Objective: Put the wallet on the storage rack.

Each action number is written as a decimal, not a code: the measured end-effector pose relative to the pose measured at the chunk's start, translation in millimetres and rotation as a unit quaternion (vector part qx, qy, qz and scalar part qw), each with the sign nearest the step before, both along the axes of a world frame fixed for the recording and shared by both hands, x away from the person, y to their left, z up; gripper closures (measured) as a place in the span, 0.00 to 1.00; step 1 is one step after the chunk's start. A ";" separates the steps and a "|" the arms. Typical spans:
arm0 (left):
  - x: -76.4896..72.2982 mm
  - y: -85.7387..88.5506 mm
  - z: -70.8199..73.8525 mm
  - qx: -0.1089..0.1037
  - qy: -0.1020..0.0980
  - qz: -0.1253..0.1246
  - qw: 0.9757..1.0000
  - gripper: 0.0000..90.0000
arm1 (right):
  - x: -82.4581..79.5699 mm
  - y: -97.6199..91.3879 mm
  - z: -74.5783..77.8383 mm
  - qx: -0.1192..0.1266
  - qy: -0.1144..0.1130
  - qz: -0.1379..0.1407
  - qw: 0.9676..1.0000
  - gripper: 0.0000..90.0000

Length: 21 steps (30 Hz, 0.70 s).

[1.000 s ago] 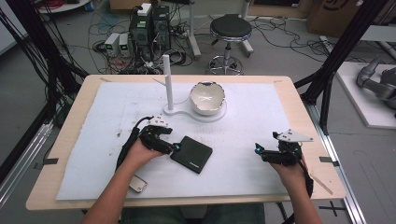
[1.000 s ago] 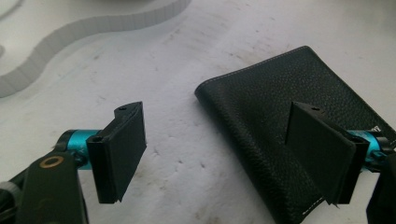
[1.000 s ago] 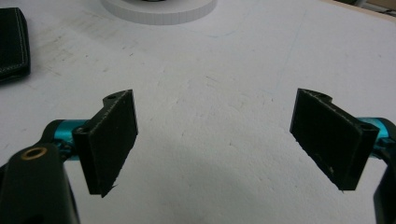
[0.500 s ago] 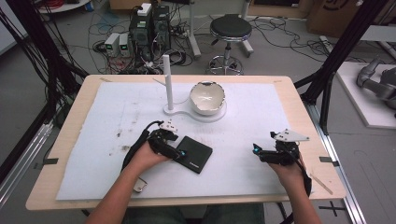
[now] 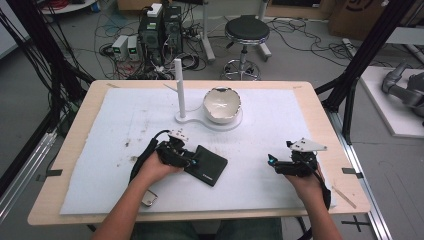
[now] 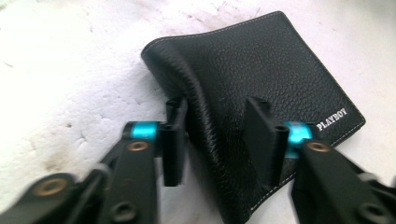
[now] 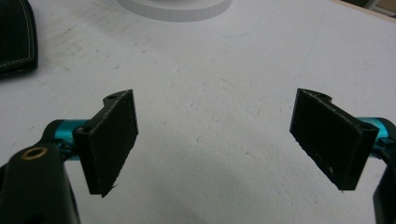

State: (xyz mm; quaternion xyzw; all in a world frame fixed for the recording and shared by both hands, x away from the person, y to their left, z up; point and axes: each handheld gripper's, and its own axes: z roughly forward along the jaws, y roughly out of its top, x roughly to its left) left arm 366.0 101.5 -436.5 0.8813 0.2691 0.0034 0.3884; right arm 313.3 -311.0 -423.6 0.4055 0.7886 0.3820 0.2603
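Wallet (image 6: 261,88) first: it is black grained leather with pale stitching round the edge and a small white brand word near one corner, and it lies on the white foam mat (image 5: 280,165) a little left of the table's middle, nearest my left hand. In the left gripper view I see my left gripper (image 6: 217,135) closed in on the wallet's near edge, one pad on either side of a raised fold of leather, both pressing so that the cover buckles up into a ridge between them. Those jaws have just been closing, and they now stand narrow with the leather pinched between. From the high view the left gripper (image 5: 192,161) sits at the wallet's (image 5: 211,166) left end, my forearm coming up from the bottom edge.

My right gripper (image 7: 215,140) stands wide apart over bare mat, pads holding nothing and touching nothing; in the high view it (image 5: 274,162) rests well to the right of the wallet.

Beyond the wallet a white bowl (image 5: 222,105) sits on a white stand (image 5: 181,87) with an upright post.

Compared with a second ago, my left gripper has shifted right from just beside the wallet onto its edge. The right gripper is where it was.
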 end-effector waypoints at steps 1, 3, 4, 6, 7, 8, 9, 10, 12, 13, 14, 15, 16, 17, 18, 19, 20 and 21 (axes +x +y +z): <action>0.0 0.0 0.0 0.000 0.000 0.000 1.000 0.77 | 0.0 0.0 0.0 0.000 0.000 0.000 1.000 0.17; -3.6 -3.3 4.0 0.016 -0.031 -0.015 0.999 0.83 | -0.3 1.2 0.0 -0.001 0.000 0.001 1.000 0.17; -3.6 -3.3 4.0 0.016 -0.031 -0.015 0.999 0.85 | -0.3 1.2 0.0 -0.001 0.000 0.001 1.000 0.17; -5.8 -6.2 6.2 0.025 -0.047 -0.022 0.998 0.86 | -0.6 1.4 0.0 -0.002 0.000 0.001 1.000 0.17; -6.4 -6.9 6.9 0.024 -0.051 -0.022 0.998 0.88 | -0.6 1.2 0.0 -0.003 -0.002 0.001 1.000 0.17; -7.3 -6.8 9.3 0.015 -0.055 -0.018 0.998 0.89 | -0.6 0.4 0.1 -0.002 -0.002 0.001 1.000 0.17; -7.3 -6.8 9.3 0.015 -0.055 -0.018 0.998 0.90 | -0.8 0.2 0.0 -0.002 -0.002 0.000 1.000 0.17; -7.7 -6.1 11.3 0.008 -0.057 -0.020 0.998 0.90 | -0.8 0.2 0.0 -0.002 -0.002 0.000 1.000 0.17; -8.9 -5.0 16.7 0.000 -0.061 -0.022 0.998 0.91 | -0.5 -0.2 -0.4 -0.001 -0.002 0.002 1.000 0.17; -10.3 -4.9 21.1 -0.002 -0.067 -0.025 0.997 0.91 | -0.4 -0.2 -0.6 -0.002 -0.002 0.002 1.000 0.17; -11.8 -5.0 25.5 -0.007 -0.075 -0.025 0.997 0.92 | -0.1 0.1 -0.8 -0.002 -0.004 0.002 1.000 0.17; -14.1 -5.5 34.9 -0.014 -0.092 -0.025 0.995 0.92 | 0.5 1.4 -1.1 -0.001 -0.001 0.004 1.000 0.17; -14.1 -5.5 34.9 -0.014 -0.092 -0.025 0.995 0.92 | 0.5 1.4 -1.1 -0.001 -0.001 0.004 1.000 0.17; -15.4 -7.1 43.3 -0.018 -0.103 -0.024 0.994 0.92 | 1.0 3.7 -1.3 -0.001 0.000 0.006 1.000 0.17; -15.4 -7.1 43.3 -0.018 -0.103 -0.024 0.994 0.92 | 0.9 5.0 -1.3 -0.001 0.001 0.008 1.000 0.17; -15.7 -7.9 47.2 -0.017 -0.109 -0.023 0.994 0.92 | 0.9 5.0 -1.3 -0.001 0.001 0.008 1.000 0.17; -15.3 -9.5 54.0 -0.017 -0.116 -0.026 0.993 0.92 | 1.2 7.8 -1.7 -0.003 0.002 0.013 1.000 0.17; -15.0 -10.3 57.0 -0.017 -0.121 -0.026 0.992 0.92 | 1.3 8.9 -1.8 -0.004 0.001 0.015 1.000 0.17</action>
